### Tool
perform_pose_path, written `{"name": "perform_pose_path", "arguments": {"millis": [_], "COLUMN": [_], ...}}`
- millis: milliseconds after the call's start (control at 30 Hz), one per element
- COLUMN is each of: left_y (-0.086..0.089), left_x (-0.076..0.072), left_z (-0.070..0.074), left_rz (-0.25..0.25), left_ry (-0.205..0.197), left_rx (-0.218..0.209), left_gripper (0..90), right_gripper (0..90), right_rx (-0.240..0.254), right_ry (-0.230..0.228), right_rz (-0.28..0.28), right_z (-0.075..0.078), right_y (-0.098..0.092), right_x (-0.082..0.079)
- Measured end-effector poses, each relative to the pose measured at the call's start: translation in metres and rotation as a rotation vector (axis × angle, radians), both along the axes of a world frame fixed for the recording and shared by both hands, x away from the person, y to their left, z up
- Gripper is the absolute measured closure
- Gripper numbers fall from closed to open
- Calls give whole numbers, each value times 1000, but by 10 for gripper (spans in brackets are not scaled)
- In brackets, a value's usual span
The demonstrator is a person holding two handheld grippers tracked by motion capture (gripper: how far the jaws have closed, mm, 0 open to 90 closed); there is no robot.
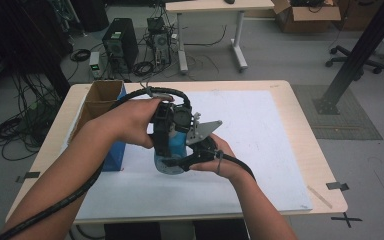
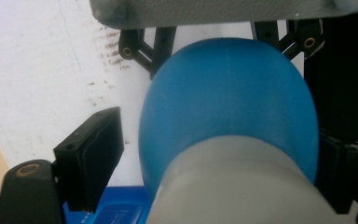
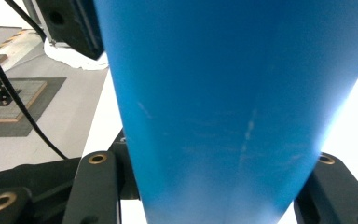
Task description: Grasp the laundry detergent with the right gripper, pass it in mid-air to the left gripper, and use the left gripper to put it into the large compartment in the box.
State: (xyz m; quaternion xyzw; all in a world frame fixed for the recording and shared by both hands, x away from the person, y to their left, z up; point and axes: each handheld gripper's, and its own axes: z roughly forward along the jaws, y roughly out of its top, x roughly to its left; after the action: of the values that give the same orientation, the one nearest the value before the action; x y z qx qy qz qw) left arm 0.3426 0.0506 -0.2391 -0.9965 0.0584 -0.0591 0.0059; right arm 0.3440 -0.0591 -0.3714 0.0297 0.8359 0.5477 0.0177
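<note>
Blue bottle (image 1: 172, 152) held above white mat (image 1: 260, 130) at table (image 1: 305, 125) centre. Left hand-held gripper (image 1: 167, 132) jaws set apart around bottle, one pad (image 2: 95, 156) clear of it. Right hand-held gripper (image 1: 192, 157) clamped on bottle. Cardboard box (image 1: 100, 100) open at left edge; contents unseen. Mat bare on right.

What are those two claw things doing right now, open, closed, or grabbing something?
Left gripper: open, its fingers around the blue bottle, with a gap on one side.
Right gripper: at the same bottle; whether it grips cannot be told.
</note>
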Motion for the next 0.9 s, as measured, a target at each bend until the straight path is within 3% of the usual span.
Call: {"name": "perform_pose_path", "arguments": {"millis": [600,767,900], "left_y": [-1,-1,-1], "left_x": [-1,-1,-1], "left_z": [1,0,1], "left_rz": [-4,9,10], "left_ry": [8,45,49], "left_rx": [0,8,13], "left_gripper": [286,358,373], "right_gripper": [456,456,456], "right_rx": [3,-2,-2], "right_ry": [-2,-10,-10], "right_rz": [-6,-6,-6], "right_z": [2,1,2], "right_y": [-1,-1,-1], "right_x": [-1,-1,-2]}}
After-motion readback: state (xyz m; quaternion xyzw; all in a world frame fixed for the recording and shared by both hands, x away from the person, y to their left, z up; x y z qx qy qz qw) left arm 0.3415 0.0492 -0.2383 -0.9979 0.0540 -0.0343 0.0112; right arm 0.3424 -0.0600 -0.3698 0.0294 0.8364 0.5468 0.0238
